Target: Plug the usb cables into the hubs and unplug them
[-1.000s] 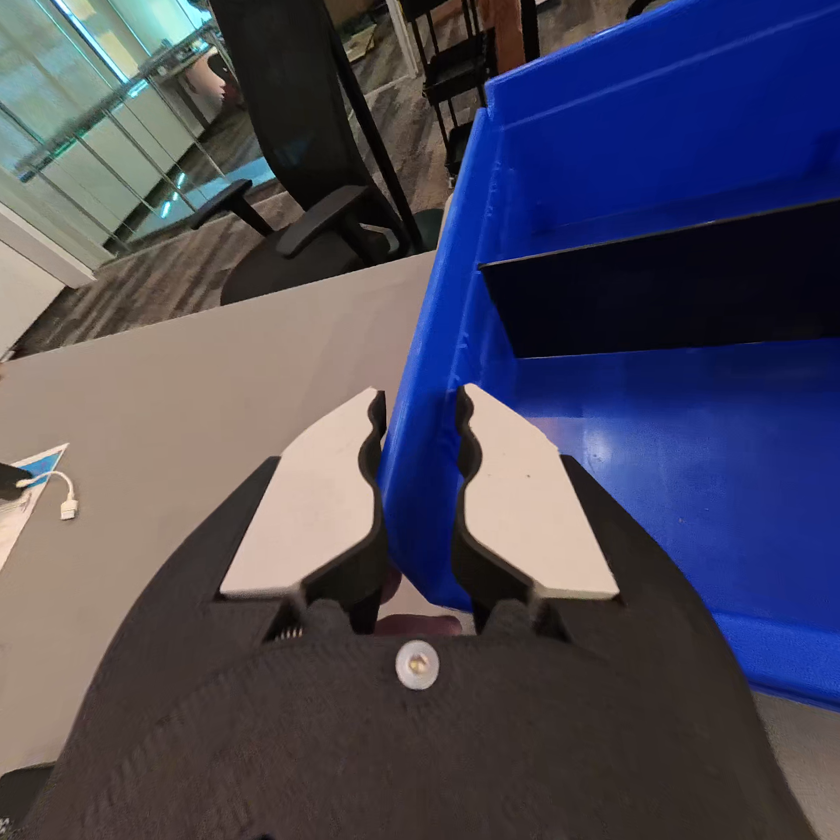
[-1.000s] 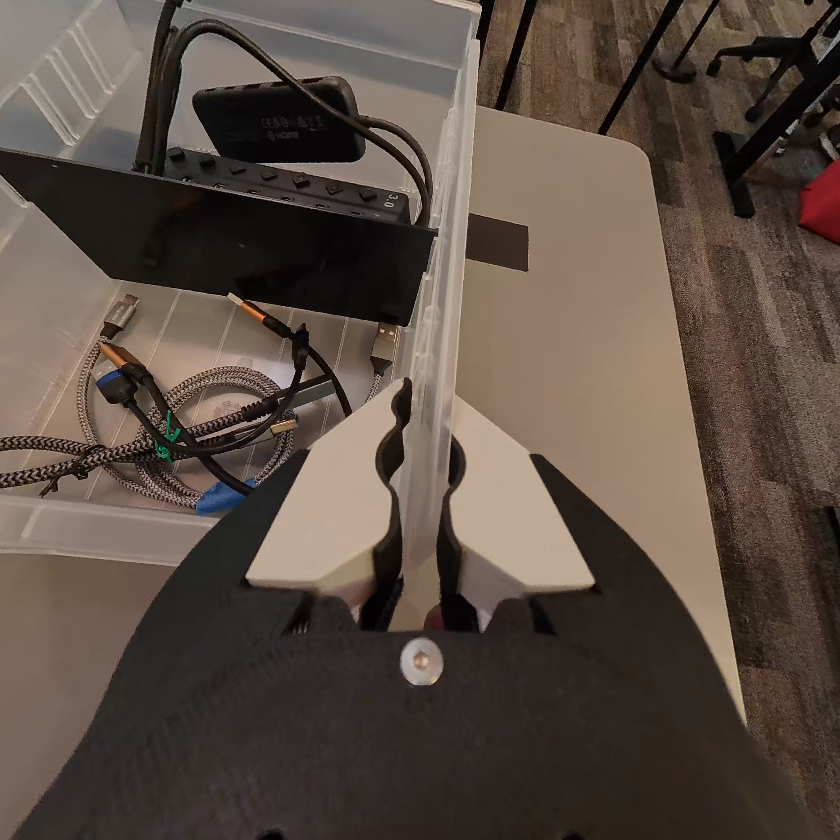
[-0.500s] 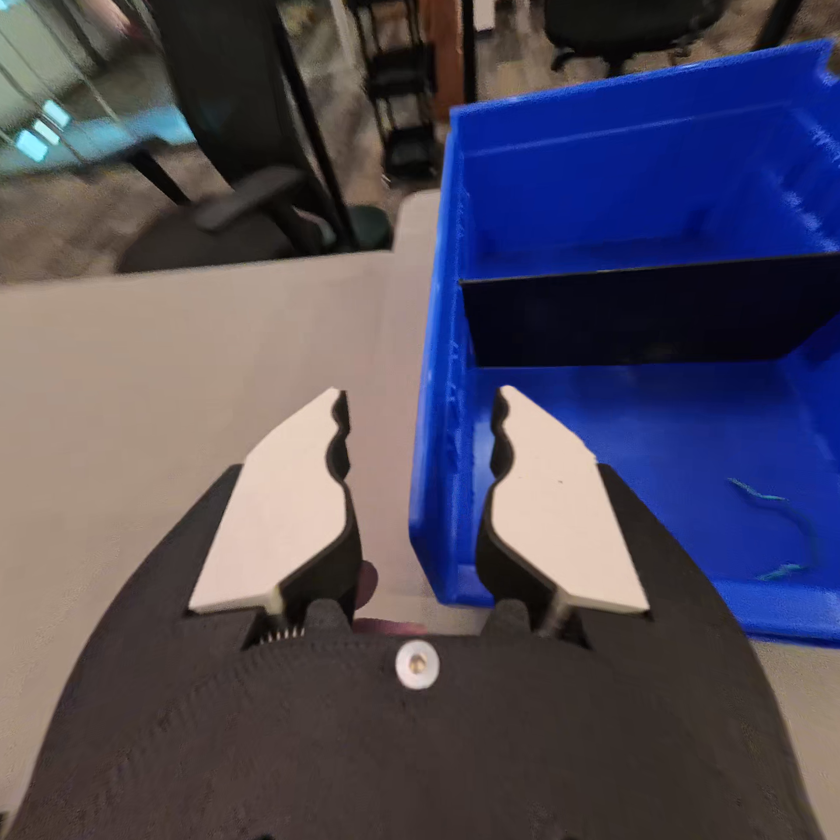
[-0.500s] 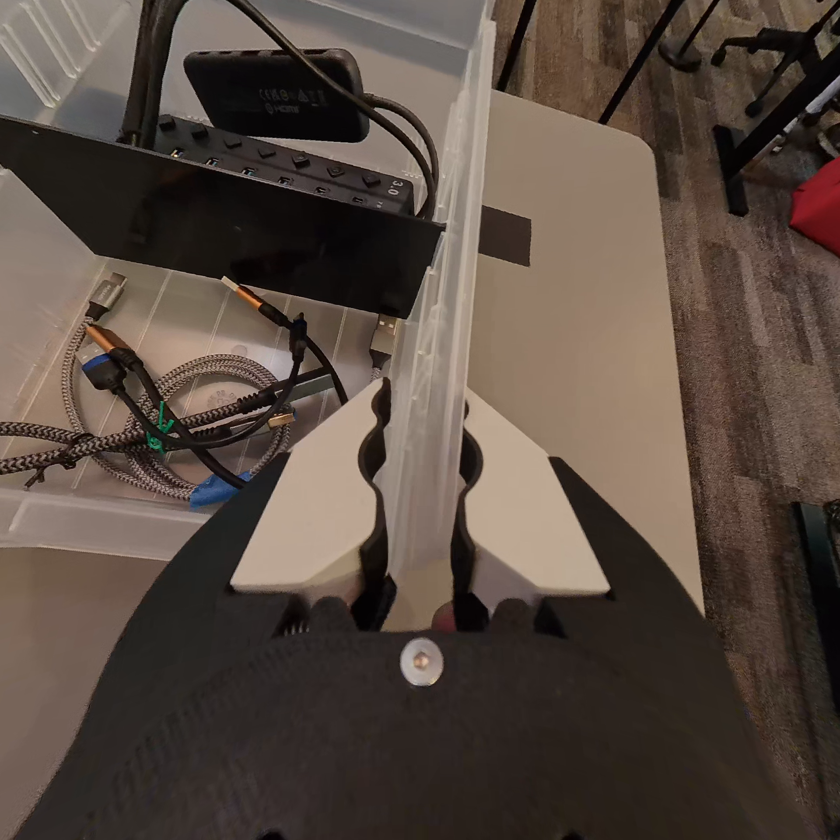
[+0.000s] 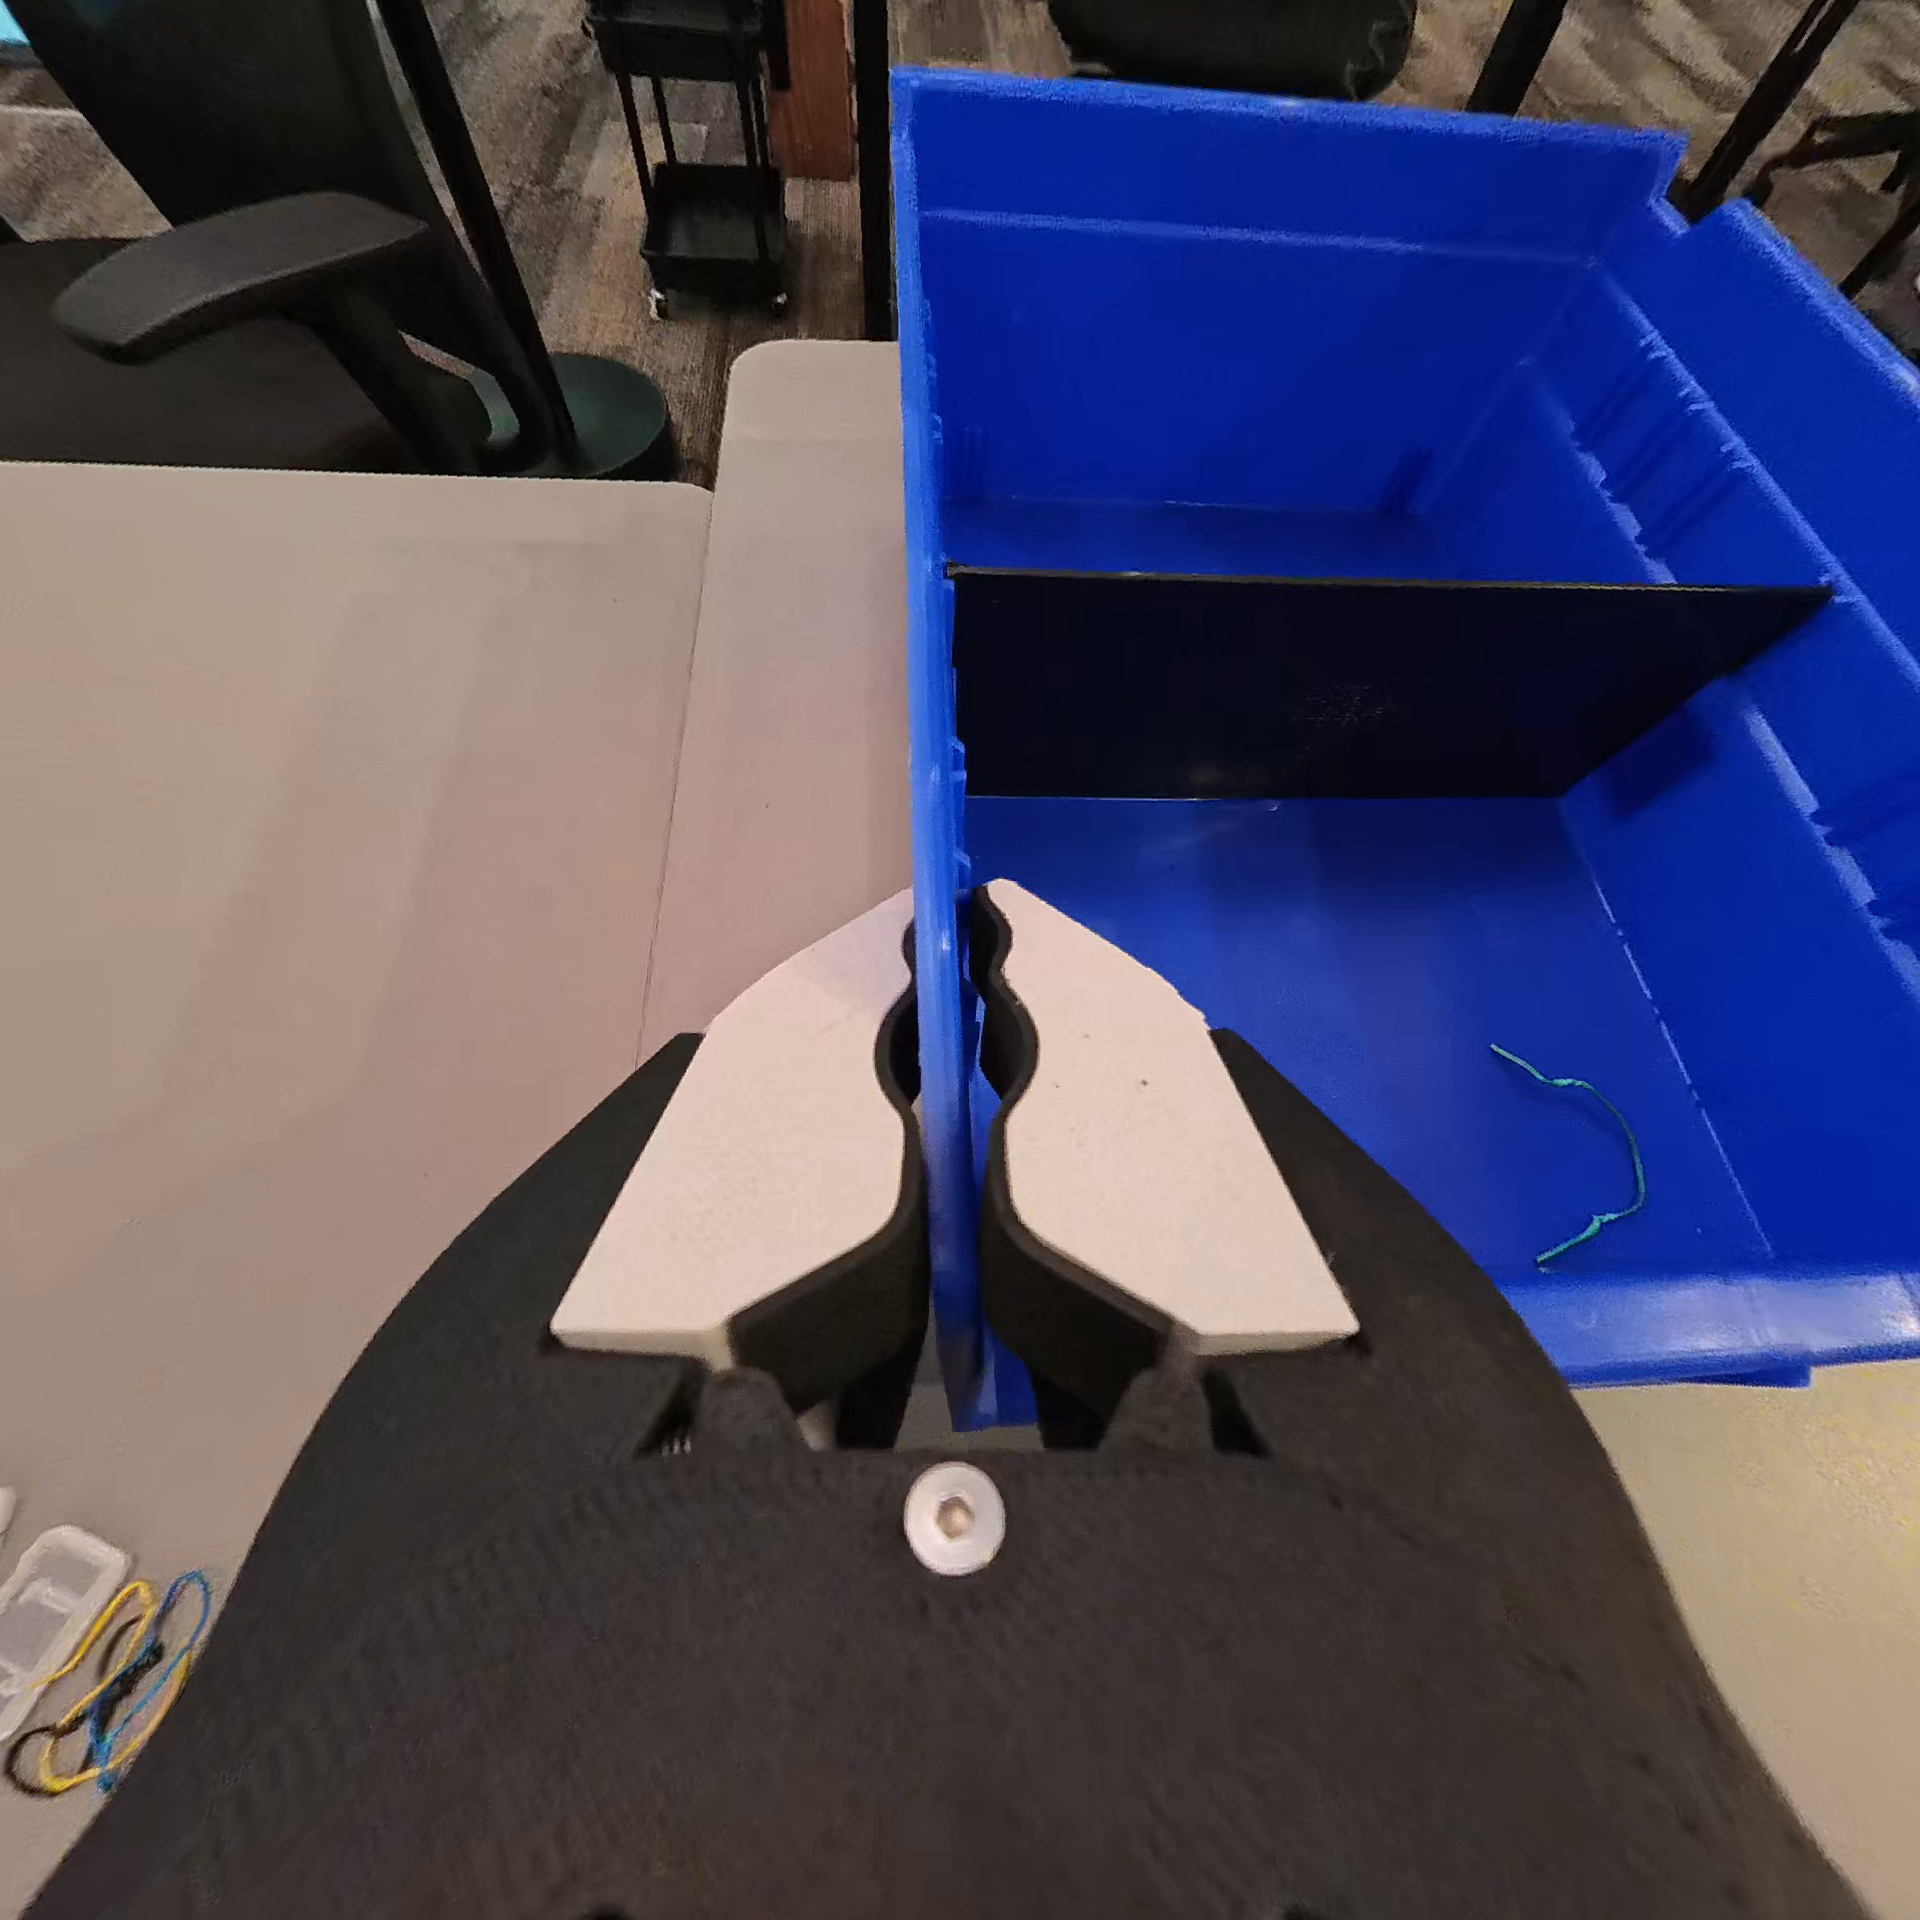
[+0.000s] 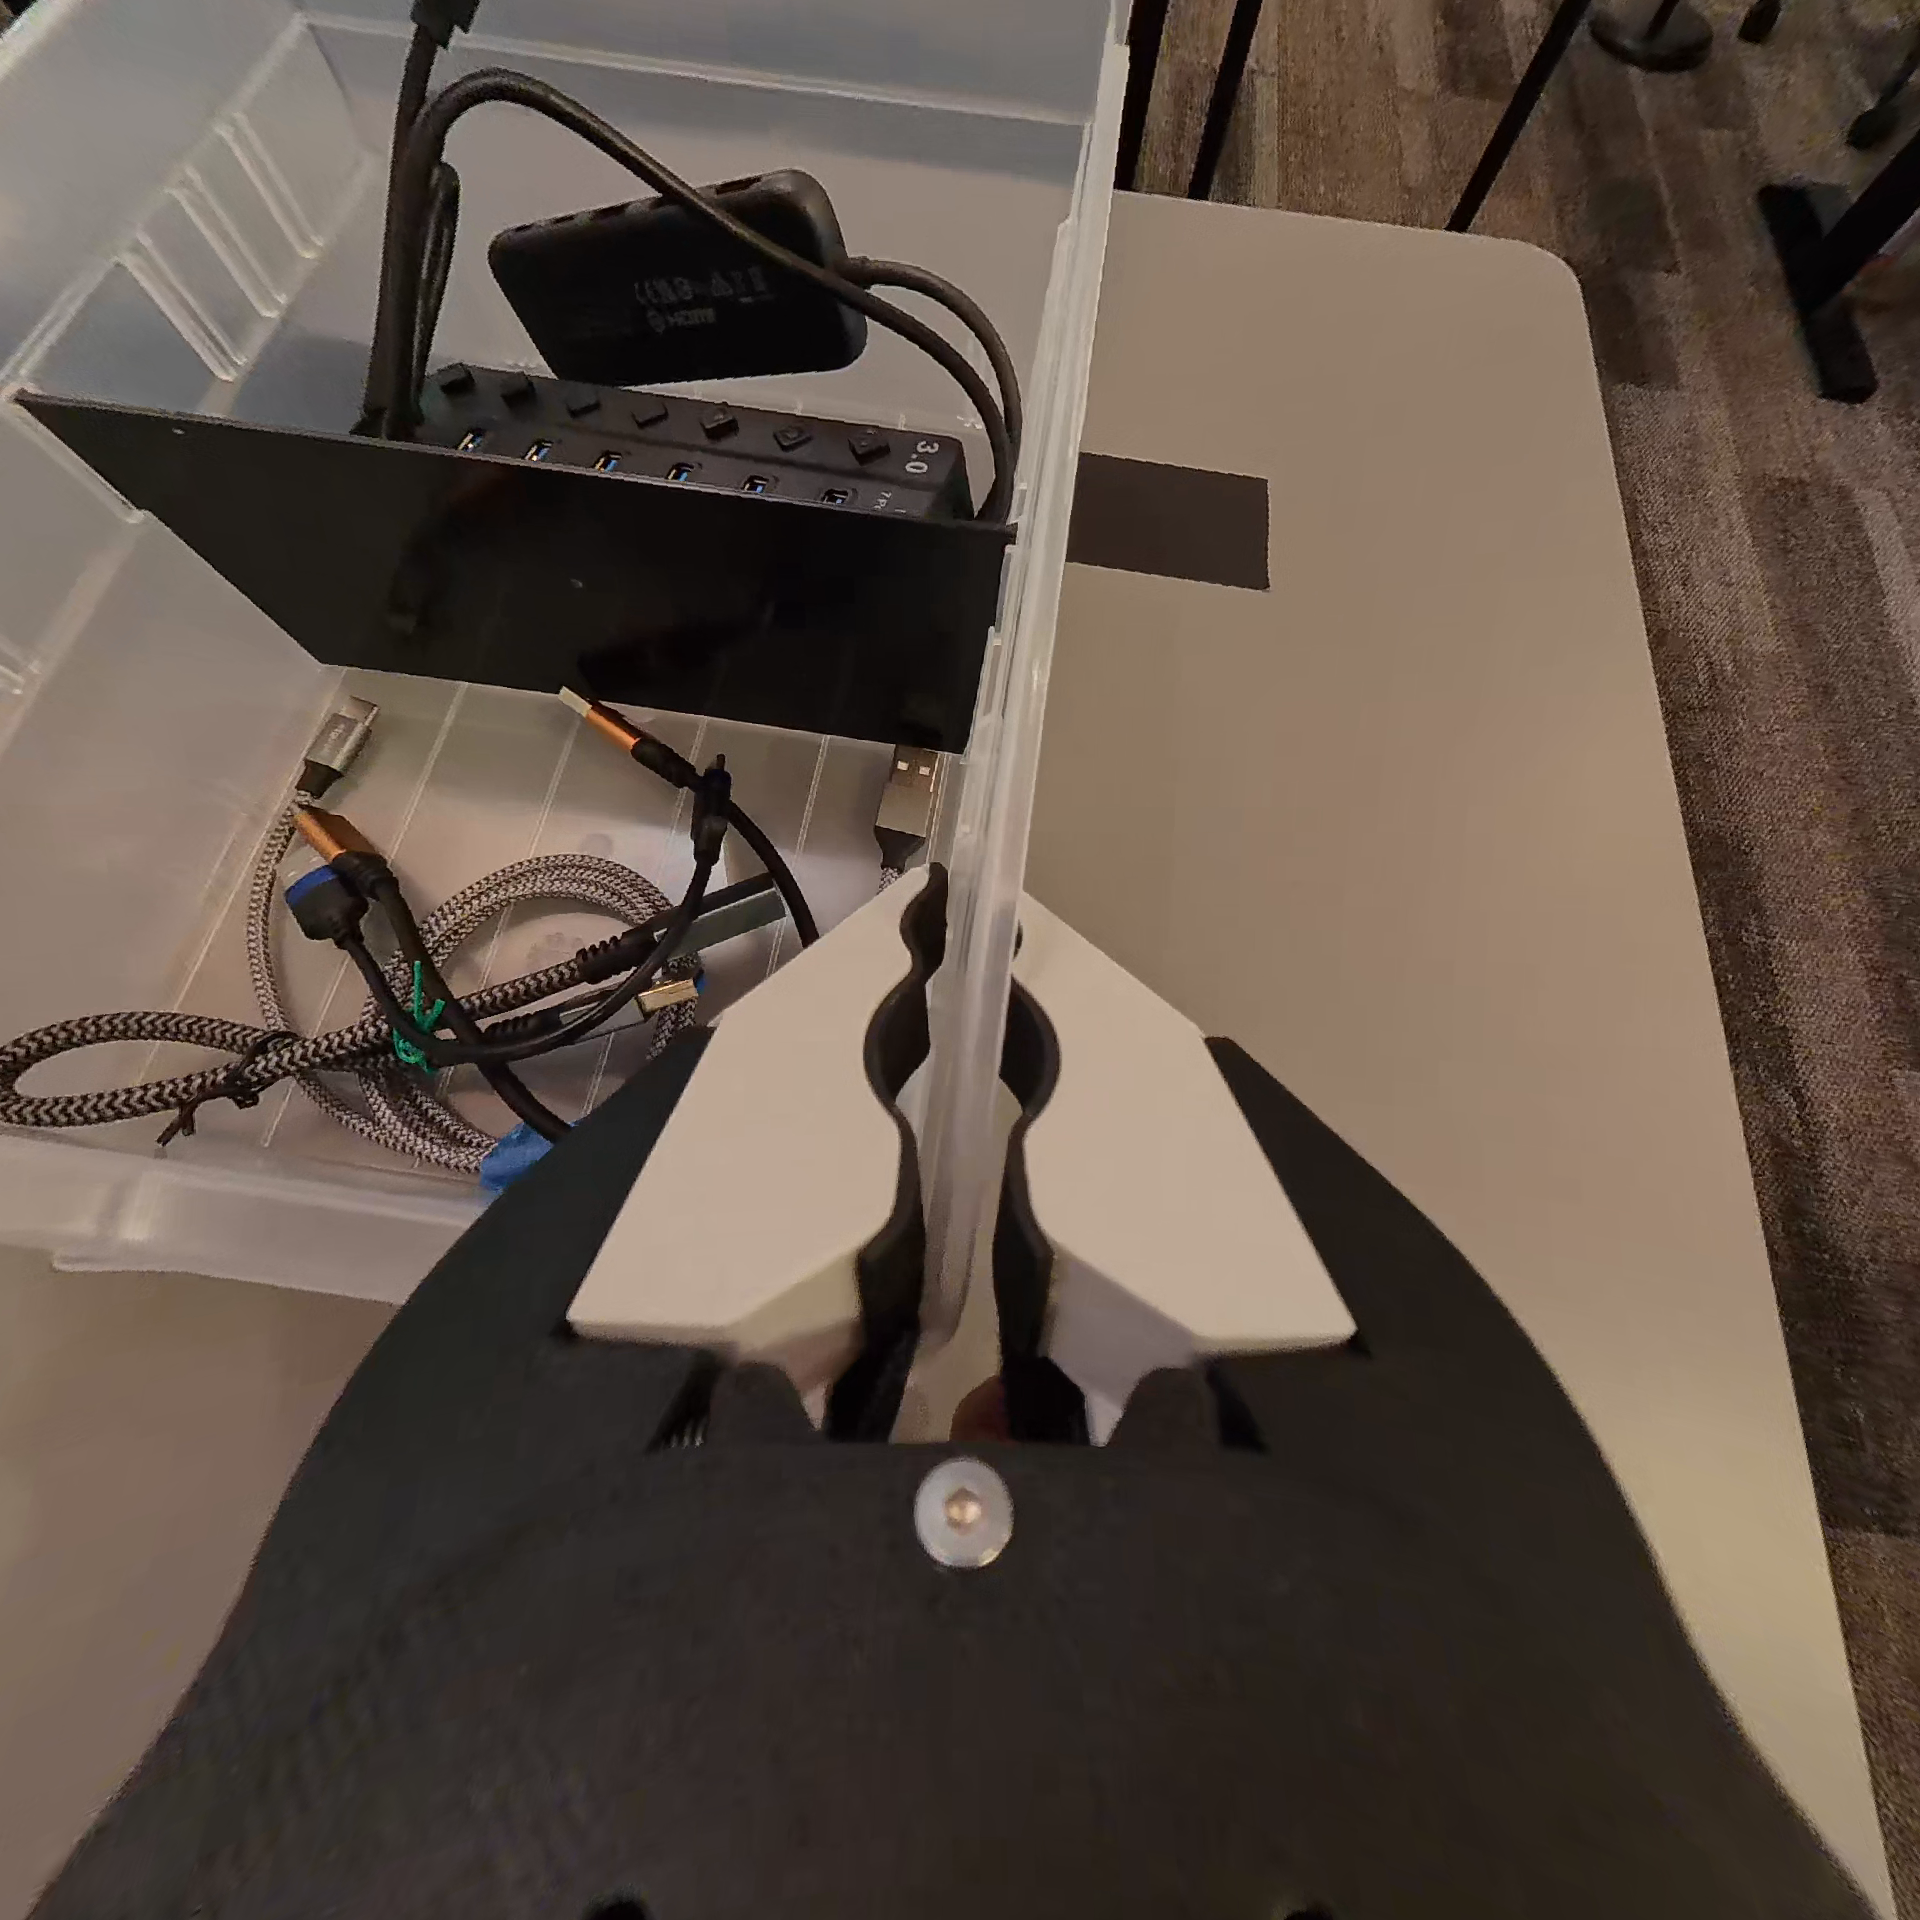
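Now left tool (image 5: 943, 914) clamps blue bin (image 5: 1351, 343) wall; hubs (image 6: 675, 281) bear white markings.

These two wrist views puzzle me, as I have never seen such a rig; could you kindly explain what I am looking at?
There is no robot arm: a person holds a two-finger gripper in each hand, with a camera on each looking forward along the fingers. In the left wrist view, the left gripper is shut on the side wall of a blue bin, which has a black divider and holds only a green tie. In the right wrist view, the right gripper is shut on the wall of a clear bin. Behind its divider lie two black USB hubs; in front lie loose USB cables. Both bins rest on a grey table.
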`<state>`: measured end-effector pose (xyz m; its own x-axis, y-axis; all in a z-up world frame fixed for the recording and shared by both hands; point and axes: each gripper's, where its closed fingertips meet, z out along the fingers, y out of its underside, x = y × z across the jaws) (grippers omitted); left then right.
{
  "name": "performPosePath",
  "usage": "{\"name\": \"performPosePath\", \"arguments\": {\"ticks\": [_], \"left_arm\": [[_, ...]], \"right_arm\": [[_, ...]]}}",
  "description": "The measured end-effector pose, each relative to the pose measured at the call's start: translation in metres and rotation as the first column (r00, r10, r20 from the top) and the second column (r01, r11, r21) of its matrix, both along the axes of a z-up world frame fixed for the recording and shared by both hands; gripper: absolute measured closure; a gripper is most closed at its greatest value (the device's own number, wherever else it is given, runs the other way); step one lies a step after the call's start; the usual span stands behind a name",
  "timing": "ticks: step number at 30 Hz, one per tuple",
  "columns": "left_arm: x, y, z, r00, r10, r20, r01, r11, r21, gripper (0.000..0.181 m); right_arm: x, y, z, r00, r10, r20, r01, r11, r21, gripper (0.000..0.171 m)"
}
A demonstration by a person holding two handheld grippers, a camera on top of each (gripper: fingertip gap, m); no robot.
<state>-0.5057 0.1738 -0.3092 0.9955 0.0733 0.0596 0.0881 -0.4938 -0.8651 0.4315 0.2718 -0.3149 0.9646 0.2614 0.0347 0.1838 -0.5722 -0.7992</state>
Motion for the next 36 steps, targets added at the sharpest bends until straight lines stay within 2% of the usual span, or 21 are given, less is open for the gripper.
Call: {"name": "performPosePath", "arguments": {"ticks": [6,12,25,30,36], "left_arm": [[-0.005,-0.017,0.011,0.999,0.049,-0.004,-0.049,0.996,0.081,0.178],[-0.004,-0.044,0.03,0.995,0.1,-0.026,-0.095,0.983,0.16,0.178],[0.021,-0.114,0.097,0.995,0.096,0.02,-0.098,0.946,0.309,0.178],[0.025,-0.14,0.105,0.992,0.12,0.044,-0.127,0.936,0.329,0.178],[0.03,-0.161,0.1,0.989,0.133,0.071,-0.149,0.929,0.34,0.177]], "right_arm": [[-0.008,-0.016,0.0,1.0,-0.022,0.004,0.022,1.0,-0.003,0.169],[-0.028,-0.049,0.001,0.999,-0.042,-0.002,0.042,0.999,-0.015,0.168],[-0.115,-0.127,0.001,0.998,0.061,-0.021,-0.061,0.998,-0.006,0.168],[-0.145,-0.149,0.001,0.995,0.101,-0.014,-0.101,0.995,-0.002,0.167],[-0.193,-0.169,0.001,0.982,0.187,-0.006,-0.187,0.982,-0.009,0.155]]}}
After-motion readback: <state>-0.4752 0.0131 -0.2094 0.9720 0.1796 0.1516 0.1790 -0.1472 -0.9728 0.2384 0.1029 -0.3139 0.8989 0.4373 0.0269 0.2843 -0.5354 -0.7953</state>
